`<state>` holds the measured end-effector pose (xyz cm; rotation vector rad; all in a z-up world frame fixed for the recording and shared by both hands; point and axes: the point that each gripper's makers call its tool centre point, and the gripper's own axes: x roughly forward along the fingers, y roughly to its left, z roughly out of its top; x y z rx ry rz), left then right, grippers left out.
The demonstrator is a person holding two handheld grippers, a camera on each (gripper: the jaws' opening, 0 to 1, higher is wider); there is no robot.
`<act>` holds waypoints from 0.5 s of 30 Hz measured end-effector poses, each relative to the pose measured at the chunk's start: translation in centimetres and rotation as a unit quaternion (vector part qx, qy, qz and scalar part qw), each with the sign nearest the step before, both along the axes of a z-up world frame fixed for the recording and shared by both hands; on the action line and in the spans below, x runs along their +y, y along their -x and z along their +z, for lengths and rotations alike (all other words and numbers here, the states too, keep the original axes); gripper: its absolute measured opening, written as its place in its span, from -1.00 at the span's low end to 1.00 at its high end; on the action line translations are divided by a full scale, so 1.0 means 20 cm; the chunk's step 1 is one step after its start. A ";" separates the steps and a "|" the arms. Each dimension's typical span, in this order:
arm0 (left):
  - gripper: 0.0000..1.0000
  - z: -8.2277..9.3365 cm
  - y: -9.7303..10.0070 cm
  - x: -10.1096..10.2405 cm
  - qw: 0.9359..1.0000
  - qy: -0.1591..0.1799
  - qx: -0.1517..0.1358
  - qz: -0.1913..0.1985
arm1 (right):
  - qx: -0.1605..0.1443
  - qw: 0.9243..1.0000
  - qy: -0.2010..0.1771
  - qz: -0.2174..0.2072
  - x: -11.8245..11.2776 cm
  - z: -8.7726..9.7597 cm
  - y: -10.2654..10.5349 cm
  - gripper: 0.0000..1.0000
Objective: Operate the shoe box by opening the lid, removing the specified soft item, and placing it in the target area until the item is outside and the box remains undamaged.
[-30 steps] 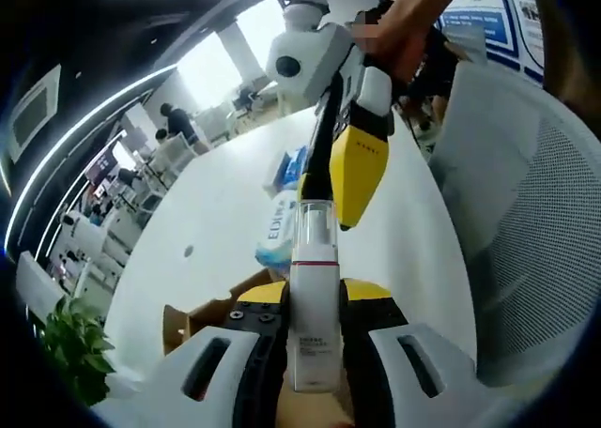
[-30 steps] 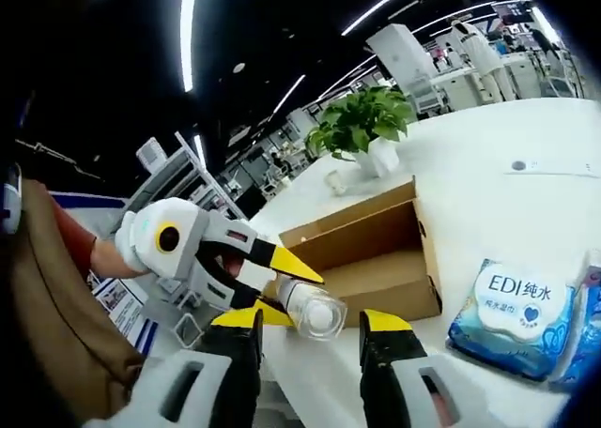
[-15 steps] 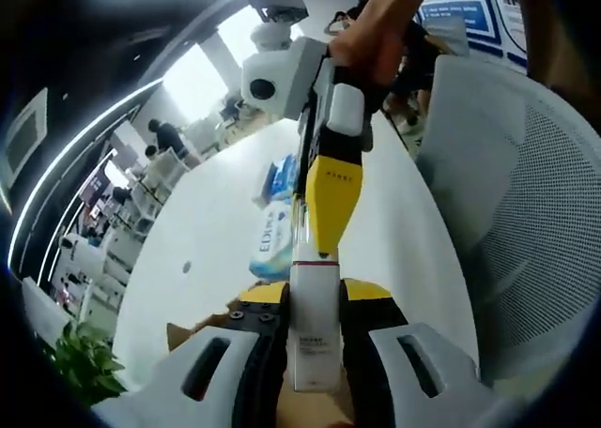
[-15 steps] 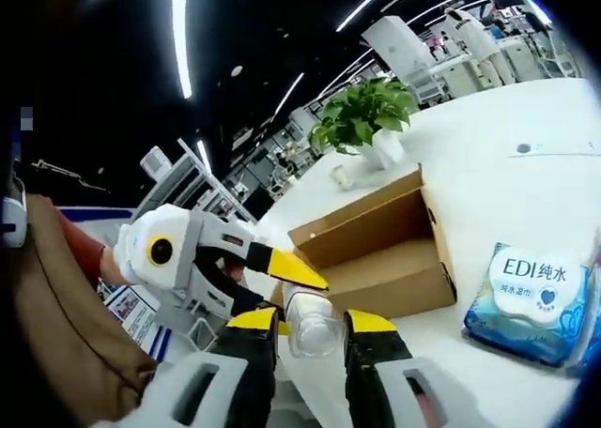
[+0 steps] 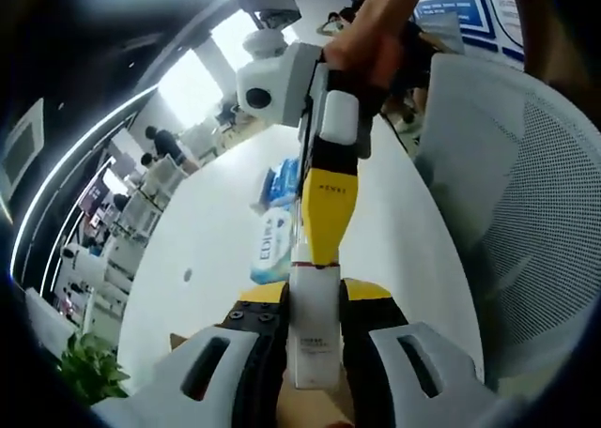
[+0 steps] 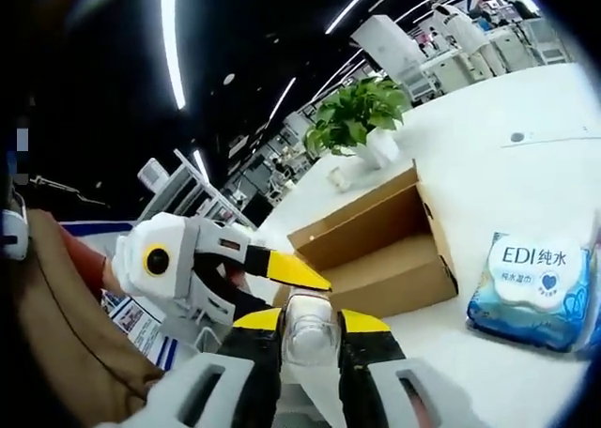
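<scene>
Right gripper (image 6: 307, 327) now closed on the clear cap of the white bottle (image 5: 314, 325), its jaws wide apart a second ago, left gripper (image 5: 313, 301) pinching the bottle's body, bottle held in the air between both, long axis running gripper to gripper, open cardboard shoe box (image 6: 376, 248) on the white desk (image 6: 526, 179) behind, wipes packet (image 6: 531, 280) nearby.

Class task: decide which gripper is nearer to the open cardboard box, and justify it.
Left. The left gripper, holding the bottle's body, sits beside the cardboard box; the right gripper, closed on its cap, is farther out.
</scene>
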<state>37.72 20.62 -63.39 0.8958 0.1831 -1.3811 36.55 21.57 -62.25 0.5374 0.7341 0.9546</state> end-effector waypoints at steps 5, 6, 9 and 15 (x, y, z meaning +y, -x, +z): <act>-0.59 -0.01 0.02 0.00 1.000 -0.003 0.003 -0.003 | 0.009 1.000 -0.013 -0.010 0.00 0.00 0.02 -0.66; -0.59 -0.01 0.02 0.00 1.000 -0.002 0.004 -0.003 | 0.009 1.000 -0.014 -0.010 0.00 0.00 0.02 -0.66; -0.58 -0.02 0.02 0.00 1.000 -0.003 0.006 -0.003 | 0.013 1.000 -0.021 -0.016 0.00 0.00 0.02 -0.67; -0.50 -0.03 0.03 -0.01 1.000 -0.008 0.005 -0.006 | 0.026 0.999 -0.033 -0.024 -0.01 0.00 0.03 -0.67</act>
